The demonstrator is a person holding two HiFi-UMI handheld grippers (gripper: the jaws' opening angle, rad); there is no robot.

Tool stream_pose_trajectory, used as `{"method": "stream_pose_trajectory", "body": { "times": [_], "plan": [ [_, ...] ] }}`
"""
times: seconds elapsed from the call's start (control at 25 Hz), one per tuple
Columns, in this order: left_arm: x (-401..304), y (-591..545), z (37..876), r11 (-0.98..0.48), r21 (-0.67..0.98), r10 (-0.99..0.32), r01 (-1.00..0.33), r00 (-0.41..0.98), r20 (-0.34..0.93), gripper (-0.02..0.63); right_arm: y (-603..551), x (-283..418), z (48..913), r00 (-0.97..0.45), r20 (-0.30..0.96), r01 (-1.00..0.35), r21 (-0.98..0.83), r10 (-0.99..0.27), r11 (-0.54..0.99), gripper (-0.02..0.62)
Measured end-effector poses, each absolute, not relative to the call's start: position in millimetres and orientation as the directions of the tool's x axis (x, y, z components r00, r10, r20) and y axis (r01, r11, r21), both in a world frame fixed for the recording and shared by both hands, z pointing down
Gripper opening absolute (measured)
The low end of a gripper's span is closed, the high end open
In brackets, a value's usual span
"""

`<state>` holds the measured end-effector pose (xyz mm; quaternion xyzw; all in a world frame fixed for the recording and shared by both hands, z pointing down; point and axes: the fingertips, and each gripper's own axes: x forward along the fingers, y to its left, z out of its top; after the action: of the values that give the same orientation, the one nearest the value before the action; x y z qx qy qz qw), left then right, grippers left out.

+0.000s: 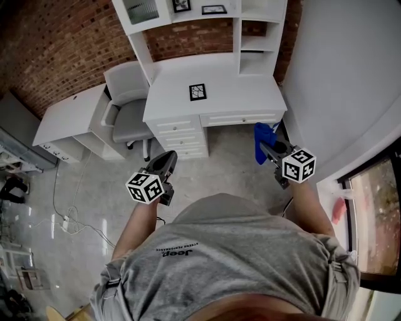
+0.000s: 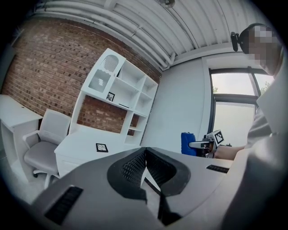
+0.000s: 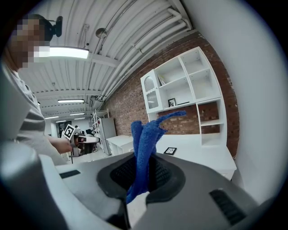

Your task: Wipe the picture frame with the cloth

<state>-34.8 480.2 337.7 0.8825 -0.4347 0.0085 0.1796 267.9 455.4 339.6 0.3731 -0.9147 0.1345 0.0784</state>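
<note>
A small black picture frame [image 1: 197, 92] lies flat on the white desk [image 1: 250, 94]; it also shows in the left gripper view as the frame [image 2: 102, 147] and in the right gripper view as the frame [image 3: 170, 151]. My right gripper [image 1: 268, 149] is shut on a blue cloth [image 1: 262, 140], held in the air short of the desk's right front corner. The cloth [image 3: 143, 152] sticks up between the jaws. My left gripper [image 1: 165, 168] is shut with nothing in it, over the floor in front of the desk drawers.
A grey office chair [image 1: 128, 110] stands left of the desk, beside a lower white side desk [image 1: 66, 119]. A white shelf unit [image 1: 200, 15] with two more small frames rises behind the desk. A white wall and a window [image 1: 376, 213] close the right side. Cables lie on the floor [image 1: 69, 219].
</note>
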Motion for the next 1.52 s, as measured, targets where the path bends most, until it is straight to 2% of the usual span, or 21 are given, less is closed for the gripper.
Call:
{"method": "stream_pose_trajectory", "body": {
  "times": [0.28,0.6,0.92,1.2,1.52],
  "plan": [
    [-7.5,479.1,347.1,-0.553,0.323,-0.757,-0.768,0.625,0.19,0.018,447.8,289.7,357.4,-0.72,0.251,-0.693,-0.209,-0.647,0.69,0.051],
    [-37.9,440.8,365.3,-0.562,0.353,-0.739,-0.748,0.646,0.192,0.018,412.8,262.3,368.7,-0.698,0.282,-0.715,-0.21,-0.659,0.667,0.052],
    [-117.8,335.1,369.1,-0.641,0.357,-0.676,-0.679,0.72,0.155,0.02,327.1,179.5,360.0,-0.629,0.286,-0.776,-0.175,-0.723,0.606,0.052],
    [-206.7,246.7,360.3,-0.684,0.327,-0.635,-0.652,0.753,0.174,0.018,246.9,95.7,345.8,-0.578,0.28,-0.816,-0.177,-0.766,0.551,0.052],
    [-254.0,173.2,375.6,-0.674,0.366,-0.627,-0.641,0.759,0.174,0.018,173.1,57.0,352.8,-0.552,0.337,-0.832,-0.166,-0.763,0.529,0.052]
  ]
}}
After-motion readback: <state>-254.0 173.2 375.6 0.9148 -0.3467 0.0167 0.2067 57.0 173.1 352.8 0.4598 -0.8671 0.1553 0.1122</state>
